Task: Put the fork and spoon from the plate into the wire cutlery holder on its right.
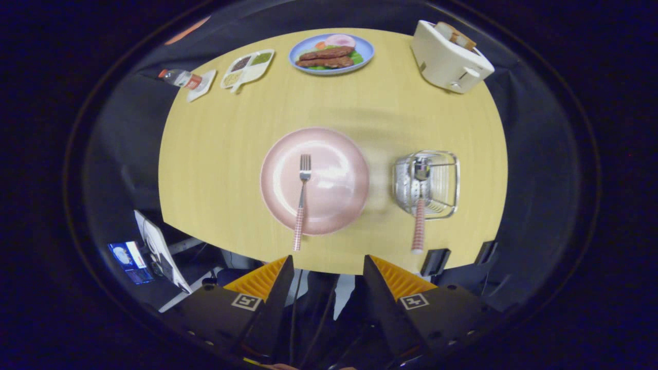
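- The gripper [328, 267] hangs off the near edge of the desk [216, 154], its jaws wide apart and holding nothing.
- The fork [302, 203] lies on the pink plate [339, 180], just beyond the jaws and a little left. Its long axis runs near to far, tines far, with the checked handle overhanging the near rim towards the jaws.
- The spoon [419, 216] already stands in the wire cutlery holder [426, 182] to the right, handle leaning near.
- By my judgement the fork's handle is the nearest grip.
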A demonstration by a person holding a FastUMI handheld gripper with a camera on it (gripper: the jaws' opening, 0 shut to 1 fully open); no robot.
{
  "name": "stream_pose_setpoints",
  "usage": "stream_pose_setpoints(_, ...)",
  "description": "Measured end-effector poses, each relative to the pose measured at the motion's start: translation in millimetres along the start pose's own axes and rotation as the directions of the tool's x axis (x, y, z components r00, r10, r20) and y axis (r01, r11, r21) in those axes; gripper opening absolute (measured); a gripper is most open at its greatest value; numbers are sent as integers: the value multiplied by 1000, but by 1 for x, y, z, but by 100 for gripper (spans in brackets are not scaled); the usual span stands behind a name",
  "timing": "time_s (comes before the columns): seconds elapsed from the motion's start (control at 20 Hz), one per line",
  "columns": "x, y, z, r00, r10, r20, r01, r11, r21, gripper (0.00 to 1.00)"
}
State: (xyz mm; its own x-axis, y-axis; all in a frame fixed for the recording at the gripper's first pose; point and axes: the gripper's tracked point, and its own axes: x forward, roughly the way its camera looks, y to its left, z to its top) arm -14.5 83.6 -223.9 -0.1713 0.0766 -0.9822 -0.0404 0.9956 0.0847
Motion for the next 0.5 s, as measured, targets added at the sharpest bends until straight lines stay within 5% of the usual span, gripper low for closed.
stream_pose_setpoints(0.5, 121, 41, -19, 1000, -12, 11, 10, 995, 99, 87)
